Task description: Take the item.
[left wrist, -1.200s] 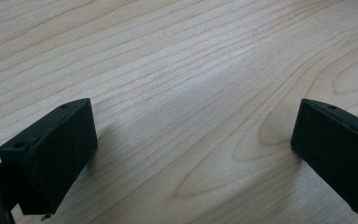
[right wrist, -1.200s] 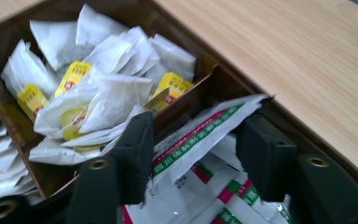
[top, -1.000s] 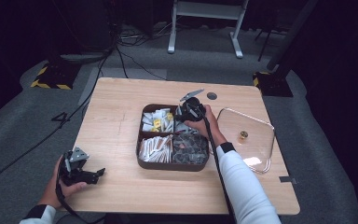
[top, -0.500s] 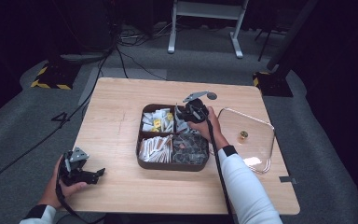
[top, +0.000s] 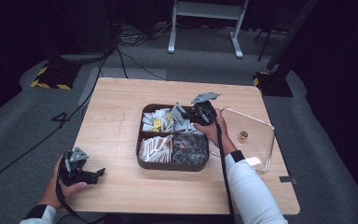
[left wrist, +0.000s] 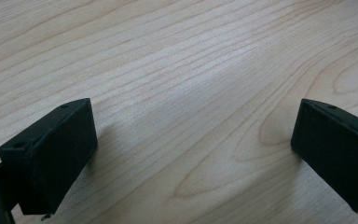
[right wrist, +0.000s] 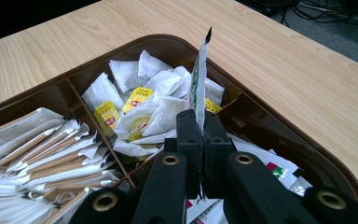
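Table [top: 121, 121] carries a brown compartment tray [right wrist: 279, 135] just below the right gripper [right wrist: 200, 126]; its fingers are clamped on a thin white sachet [right wrist: 199, 74] standing upright between them; lifting straight should avoid snagging neighbours; left gripper [left wrist: 191, 154] rests wide, empty.

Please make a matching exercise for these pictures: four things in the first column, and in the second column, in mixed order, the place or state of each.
1. left gripper
2. right gripper
3. clear glass lid with gold knob
4. paper-wrapped wooden sticks

a. near-left compartment of the brown divided tray
b. open above bare wood
c. shut on a thin white sachet
d. on the wooden table, right of the tray

Pairs: 1-b, 2-c, 3-d, 4-a
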Demonstrator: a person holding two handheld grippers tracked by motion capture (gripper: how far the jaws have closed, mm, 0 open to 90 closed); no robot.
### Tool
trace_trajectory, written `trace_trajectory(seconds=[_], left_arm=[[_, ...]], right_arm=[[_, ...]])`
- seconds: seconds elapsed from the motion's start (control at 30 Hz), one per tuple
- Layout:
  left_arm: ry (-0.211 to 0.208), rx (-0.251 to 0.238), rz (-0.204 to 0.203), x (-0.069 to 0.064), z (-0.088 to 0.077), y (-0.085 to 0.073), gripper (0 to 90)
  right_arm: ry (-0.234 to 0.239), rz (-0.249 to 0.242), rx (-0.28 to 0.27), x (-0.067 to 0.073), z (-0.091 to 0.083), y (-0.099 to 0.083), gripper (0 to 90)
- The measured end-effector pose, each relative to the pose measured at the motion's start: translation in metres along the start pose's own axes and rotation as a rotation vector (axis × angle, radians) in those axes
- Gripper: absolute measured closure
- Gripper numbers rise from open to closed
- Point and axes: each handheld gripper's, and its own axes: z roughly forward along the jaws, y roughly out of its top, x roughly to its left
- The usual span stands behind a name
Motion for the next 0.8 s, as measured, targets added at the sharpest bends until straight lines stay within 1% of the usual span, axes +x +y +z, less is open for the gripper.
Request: trace_trajectory(seconds=[0.07,0.17,0.33,0.57,0.67,0.8], left_arm=[[0.001,0.000,-0.001,0.000,0.000,0.000,0.5],[0.002,-0.001,-0.004,0.000,0.000,0.000,0.5],[0.001,-0.001,-0.005,0.000,0.000,0.000,0.5],[0.001,-0.001,-0.005,0.000,0.000,0.000,0.5],[0.001,-0.001,-0.005,0.000,0.000,0.000,0.5],[0.001,-0.001,-0.004,0.000,0.000,0.000,0.5]], right_arm=[[-0.003,-0.001,-0.003,0.000,-0.002,-0.001,89.1],[-0.002,0.000,-0.022,0.001,-0.008,-0.001,89.1],[0.008,-0.010,-0.053,0.004,-0.020,-0.001,89.1],[0.019,-0.009,-0.074,0.006,-0.030,-0.007,89.1],[0.012,-0.008,-0.087,0.006,-0.037,-0.011,89.1],[0.019,-0.007,-0.102,0.006,-0.044,-0.016,89.1]])
